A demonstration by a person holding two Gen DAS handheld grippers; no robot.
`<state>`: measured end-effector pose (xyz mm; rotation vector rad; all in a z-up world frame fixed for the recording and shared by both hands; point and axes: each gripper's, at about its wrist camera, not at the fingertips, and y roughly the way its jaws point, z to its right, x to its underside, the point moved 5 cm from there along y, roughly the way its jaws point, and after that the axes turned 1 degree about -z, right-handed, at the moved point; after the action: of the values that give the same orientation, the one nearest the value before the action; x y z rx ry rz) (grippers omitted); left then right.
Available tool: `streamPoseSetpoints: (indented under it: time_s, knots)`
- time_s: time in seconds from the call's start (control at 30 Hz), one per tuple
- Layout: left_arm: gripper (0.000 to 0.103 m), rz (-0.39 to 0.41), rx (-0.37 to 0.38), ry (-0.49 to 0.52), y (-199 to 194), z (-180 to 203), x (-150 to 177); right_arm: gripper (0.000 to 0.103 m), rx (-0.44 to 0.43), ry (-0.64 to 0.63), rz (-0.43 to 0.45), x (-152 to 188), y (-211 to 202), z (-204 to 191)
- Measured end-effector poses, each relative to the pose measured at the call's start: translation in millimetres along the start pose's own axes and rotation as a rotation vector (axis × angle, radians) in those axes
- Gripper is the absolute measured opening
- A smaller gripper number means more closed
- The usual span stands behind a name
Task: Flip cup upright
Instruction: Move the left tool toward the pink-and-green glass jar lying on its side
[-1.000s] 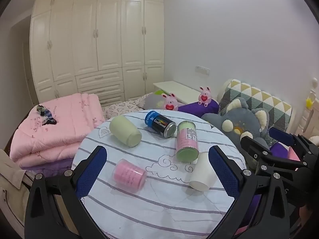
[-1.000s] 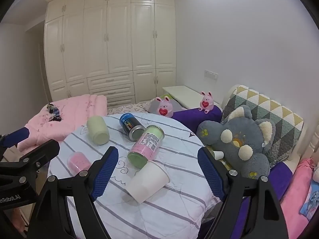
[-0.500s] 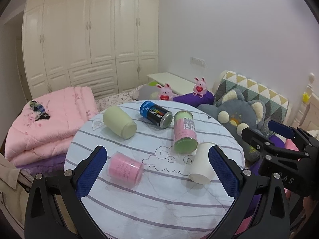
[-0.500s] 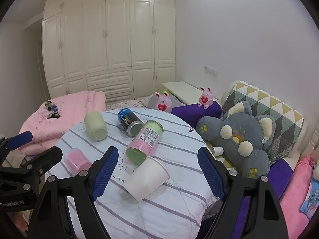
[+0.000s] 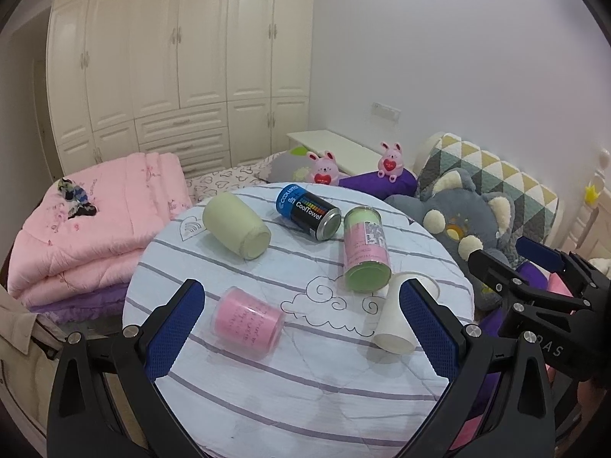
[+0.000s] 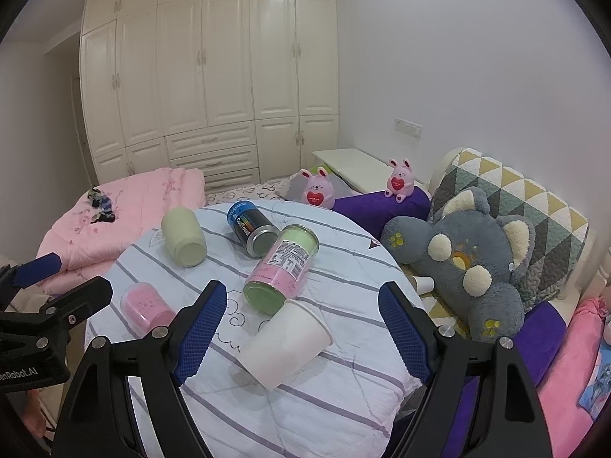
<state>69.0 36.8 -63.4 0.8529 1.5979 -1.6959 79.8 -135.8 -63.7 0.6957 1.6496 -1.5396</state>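
Note:
A white paper cup [image 6: 285,343] lies on its side on the round striped table [image 6: 336,412]; it also shows in the left wrist view [image 5: 393,322]. My right gripper [image 6: 303,334] is open and empty, above the table with the cup between its fingers in view. My left gripper [image 5: 301,328] is open and empty above the table's near side. A pink cup [image 5: 248,322] lies on its side between the left fingers in view.
Also lying on the table are a pale green cup [image 5: 236,225], a dark CoolTowel can [image 5: 307,212] and a pink-and-green canister [image 5: 366,250]. A folded pink quilt [image 5: 95,221] lies left. A grey plush toy [image 6: 466,263] and pillows lie right.
Both grippers have drawn back and risen slightly, so the table appears farther away and more of it shows. No object on the table has moved. Both grippers stay open.

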Motion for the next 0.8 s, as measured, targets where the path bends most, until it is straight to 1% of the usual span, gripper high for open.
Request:
streamPoseSetpoints:
  time_s: [0.3, 0.47, 0.8]
  knots:
    - [0.103, -0.002, 0.004, 0.014, 5.2, 4.9, -1.3, 0.083, 0.001, 0.0, -0.014, 2.3, 6.9, 0.4]
    - [0.103, -0.012, 0.009, 0.032, 9.0, 14.0, -2.4, 0.083, 0.007, 0.008, -0.022, 4.1, 8.7, 4.9]
    - [0.103, -0.051, 0.006, 0.064, 26.2, 26.2, -8.0, 0.083, 0.017, 0.034, -0.044, 4.0, 20.9, 17.9]
